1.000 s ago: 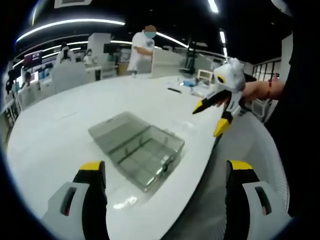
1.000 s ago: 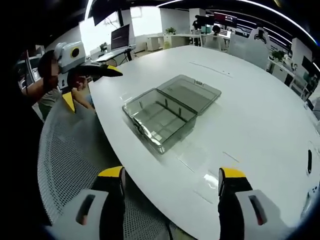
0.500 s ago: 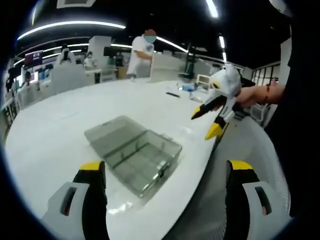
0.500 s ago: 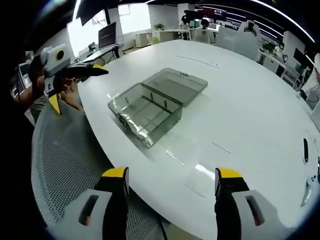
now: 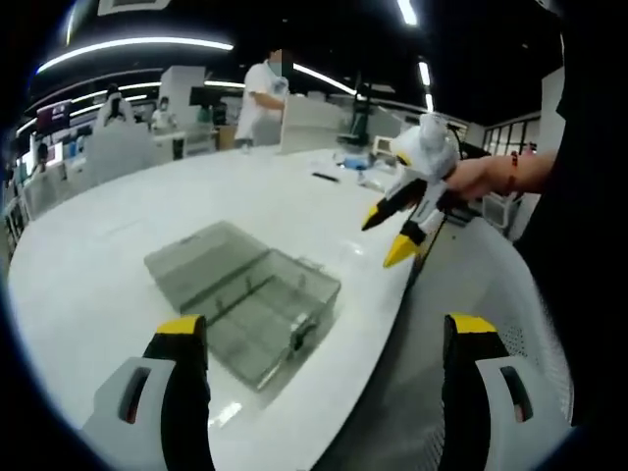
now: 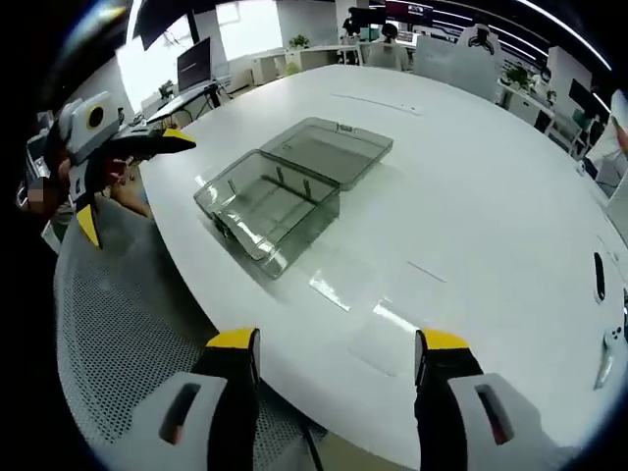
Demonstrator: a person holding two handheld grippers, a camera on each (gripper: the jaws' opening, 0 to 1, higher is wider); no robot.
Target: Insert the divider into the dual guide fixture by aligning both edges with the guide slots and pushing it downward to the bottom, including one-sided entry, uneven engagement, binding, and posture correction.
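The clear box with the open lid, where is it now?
The clear box sits on the white table near its curved edge, lid flat behind it, ahead of the right gripper.

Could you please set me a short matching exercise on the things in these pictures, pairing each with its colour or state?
Things:
1. box
2. table
3. chair seat
4. right gripper

Descriptions:
A. white, glossy
B. open, empty jaws
C. grey, see-through, lid folded back flat
D. perforated mesh

Pairs: 1-C, 2-A, 3-D, 4-B

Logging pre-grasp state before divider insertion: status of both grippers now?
Left gripper: open, holding nothing.
Right gripper: open, holding nothing.
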